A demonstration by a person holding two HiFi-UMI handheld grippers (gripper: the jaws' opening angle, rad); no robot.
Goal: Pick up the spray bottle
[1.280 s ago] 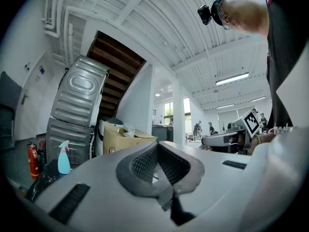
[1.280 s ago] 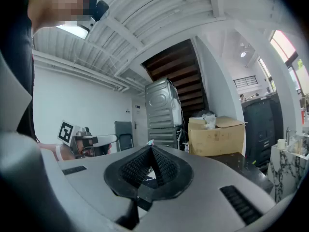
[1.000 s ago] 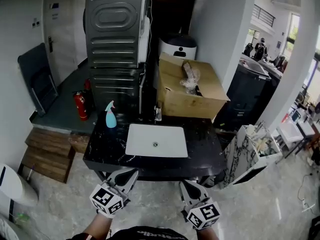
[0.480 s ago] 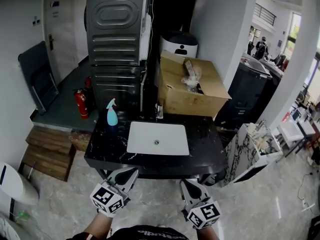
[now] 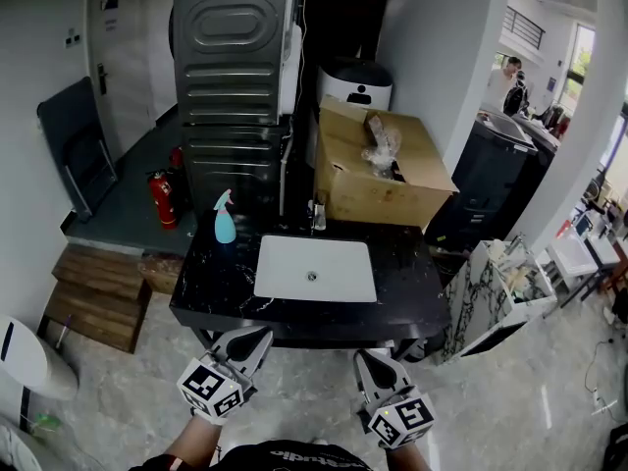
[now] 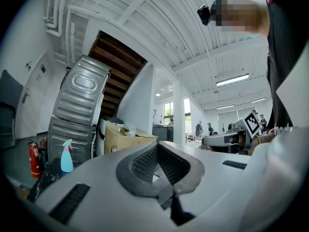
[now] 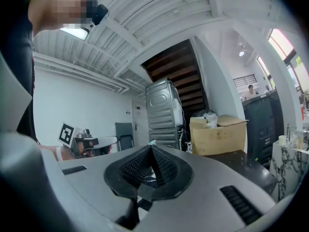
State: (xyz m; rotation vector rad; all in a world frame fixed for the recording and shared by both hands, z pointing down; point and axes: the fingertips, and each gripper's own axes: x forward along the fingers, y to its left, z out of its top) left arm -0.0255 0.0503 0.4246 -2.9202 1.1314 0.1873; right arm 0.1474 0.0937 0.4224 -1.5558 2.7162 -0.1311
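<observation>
The white sink (image 5: 315, 269) set into the black bench (image 5: 211, 290) serves as the marker here. Far to its left and further back, a dark folding chair (image 5: 77, 150) leans at the wall. Wooden steps (image 5: 98, 297) lie on the floor to the sink's left. A red fire extinguisher (image 5: 161, 200) stands on the floor behind and left of the sink. The spray bottle (image 5: 225, 218), pale blue, stands upright on the bench near the sink's back-left corner, and neither gripper touches it. A tall grey stacked machine (image 5: 235, 57) rises behind and left of the sink.

On the near side of the sink, off the bench's front edge and left of the sink's middle, the left gripper (image 5: 249, 339) hovers. Its jaws are closed tip to tip with nothing between them. Right of the sink's middle, also short of the bench's front edge, the right gripper (image 5: 370, 360) is likewise closed and holds nothing. Behind and right of the sink sits an open cardboard box (image 5: 378, 180). Well to the sink's right stands a marble-patterned cabinet (image 5: 491, 297).
</observation>
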